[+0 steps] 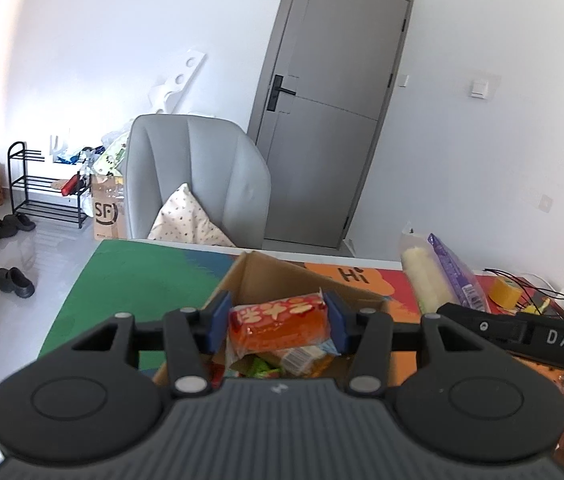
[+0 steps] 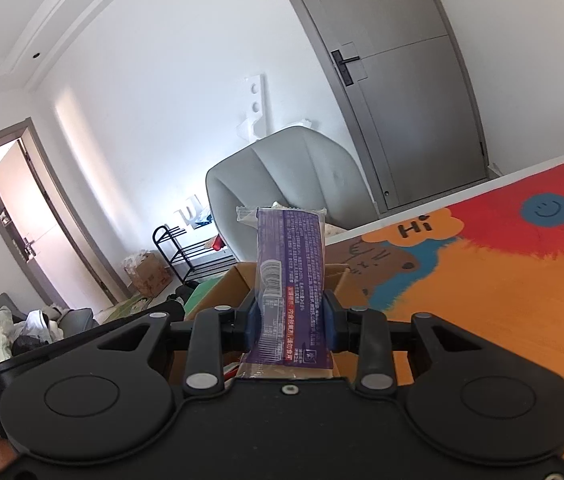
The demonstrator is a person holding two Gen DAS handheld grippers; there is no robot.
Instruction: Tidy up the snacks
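Observation:
My left gripper [image 1: 278,325] is shut on an orange-red snack packet [image 1: 278,322] and holds it over an open cardboard box [image 1: 278,274] that has several snack packets inside. My right gripper [image 2: 290,322] is shut on a tall purple snack packet [image 2: 290,276], held upright above the same box [image 2: 238,280]. In the left wrist view the purple packet [image 1: 452,270] and the right gripper's body show at the right, beside the box.
The box stands on a colourful mat [image 1: 134,276] printed with "Hi" [image 2: 418,226]. A yellow tape roll [image 1: 504,292] and black cables lie at the right. A grey armchair [image 1: 198,176] with a cushion stands behind the table, before a grey door [image 1: 334,100].

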